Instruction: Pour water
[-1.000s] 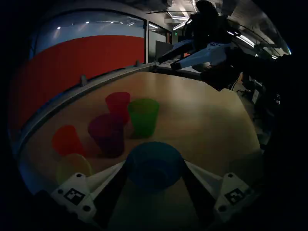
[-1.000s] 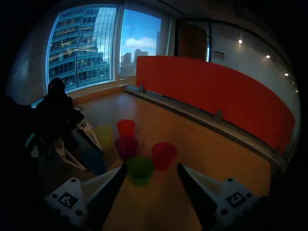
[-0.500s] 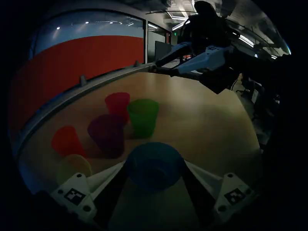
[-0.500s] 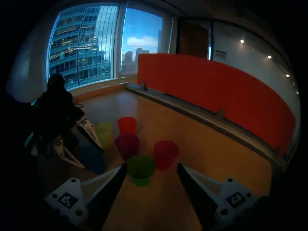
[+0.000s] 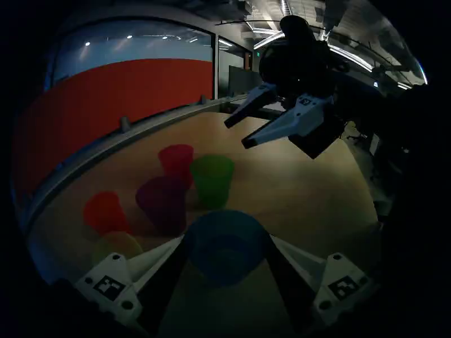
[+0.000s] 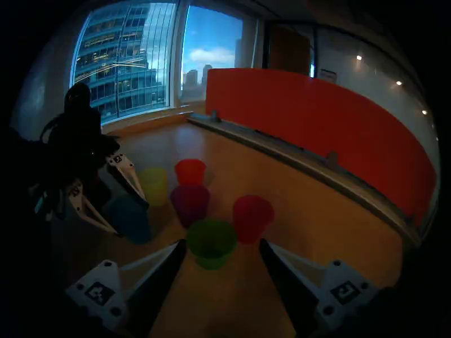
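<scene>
Here, the left gripper view has the left gripper (image 5: 225,241) pinching the blue cup (image 5: 225,256) between both fingers. Beyond it the right gripper (image 5: 234,134) hangs above the table (image 5: 304,186), fingers spread, empty. The right gripper view adds a window (image 6: 129,62). There the green cup (image 6: 211,243) stands just ahead of the right gripper's finger gap.

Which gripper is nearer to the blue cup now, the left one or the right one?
Left. The left gripper holds the blue cup between its fingers. The right gripper hangs open in the air, apart from it, beyond the green cup.
</scene>
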Motion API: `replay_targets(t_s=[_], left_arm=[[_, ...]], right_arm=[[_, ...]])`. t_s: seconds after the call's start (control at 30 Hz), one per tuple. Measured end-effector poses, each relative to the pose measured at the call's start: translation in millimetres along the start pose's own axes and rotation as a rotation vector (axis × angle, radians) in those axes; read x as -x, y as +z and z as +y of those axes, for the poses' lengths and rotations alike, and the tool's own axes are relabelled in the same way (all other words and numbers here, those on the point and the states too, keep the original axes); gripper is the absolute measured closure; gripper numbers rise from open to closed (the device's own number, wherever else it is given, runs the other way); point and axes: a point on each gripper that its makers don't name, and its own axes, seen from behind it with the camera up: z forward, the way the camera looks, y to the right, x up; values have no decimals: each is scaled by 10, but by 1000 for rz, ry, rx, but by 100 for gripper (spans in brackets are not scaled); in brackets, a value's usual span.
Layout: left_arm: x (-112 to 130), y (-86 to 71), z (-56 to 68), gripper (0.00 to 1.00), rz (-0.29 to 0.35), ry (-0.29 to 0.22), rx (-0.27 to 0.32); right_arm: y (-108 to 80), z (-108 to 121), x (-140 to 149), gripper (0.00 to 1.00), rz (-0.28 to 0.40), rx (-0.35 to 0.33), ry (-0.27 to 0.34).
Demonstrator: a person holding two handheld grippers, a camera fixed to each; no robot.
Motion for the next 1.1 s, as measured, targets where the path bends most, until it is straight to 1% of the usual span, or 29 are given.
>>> replay_targets(t_s=[0.2, 0.37, 0.5, 0.8, 1.1], left_arm=[[-171, -85, -35, 10, 45, -24, -5], [-275, -153, -89, 10, 70, -25, -19], [-330, -214, -117, 10, 83, -22, -30], [-433, -352, -167, 10, 113, -34, -49], [-487, -502, -227, 10, 134, -40, -79]], right_arm=[[120, -47, 131, 0, -22, -6, -6], [206, -93, 199, 0, -34, -18, 1], [268, -121, 239, 0, -42, -25, 2], [432, -158, 318, 0, -60, -30, -10], [591, -142, 366, 0, -79, -25, -17]])
